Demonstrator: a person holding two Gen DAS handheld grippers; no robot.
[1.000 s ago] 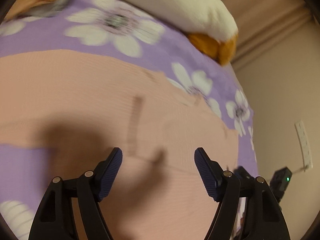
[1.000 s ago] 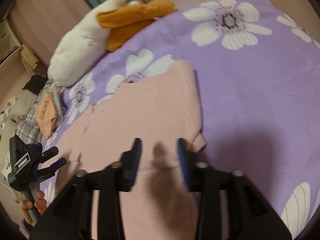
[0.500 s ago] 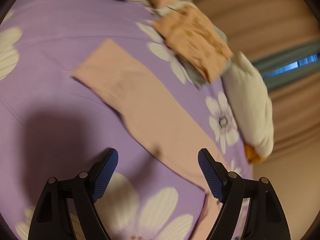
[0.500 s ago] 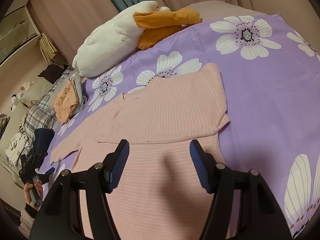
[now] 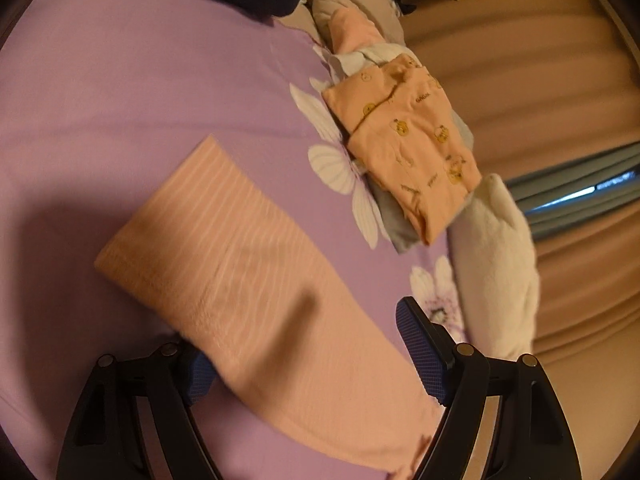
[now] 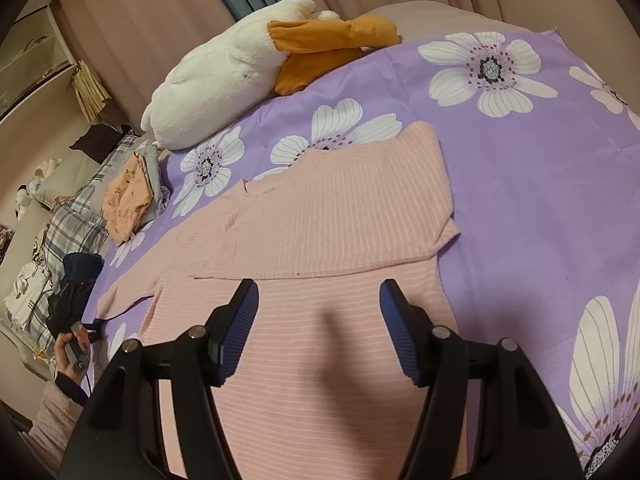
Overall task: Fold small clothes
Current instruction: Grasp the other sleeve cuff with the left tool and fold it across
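1. Pink striped top point(image 6: 320, 232) lies flat on the purple flowered bed cover point(image 6: 540, 200), one sleeve folded across its chest.
2. Its bottom edge is cut off behind the right gripper point(image 6: 318, 332), whose fingers are wide apart and hold nothing.
3. The left gripper point(image 5: 316, 356) is wide open around the other sleeve point(image 5: 240, 272); that sleeve covers part of one finger.
4. Bare cover lies beside the cuff.

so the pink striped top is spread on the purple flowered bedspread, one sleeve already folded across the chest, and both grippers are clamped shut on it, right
Not quite. Both grippers are open: the left gripper straddles the outstretched sleeve in the left wrist view, and the right gripper hovers over the pink striped top in the right wrist view. The folded sleeve and the purple flowered bedspread are as you say.
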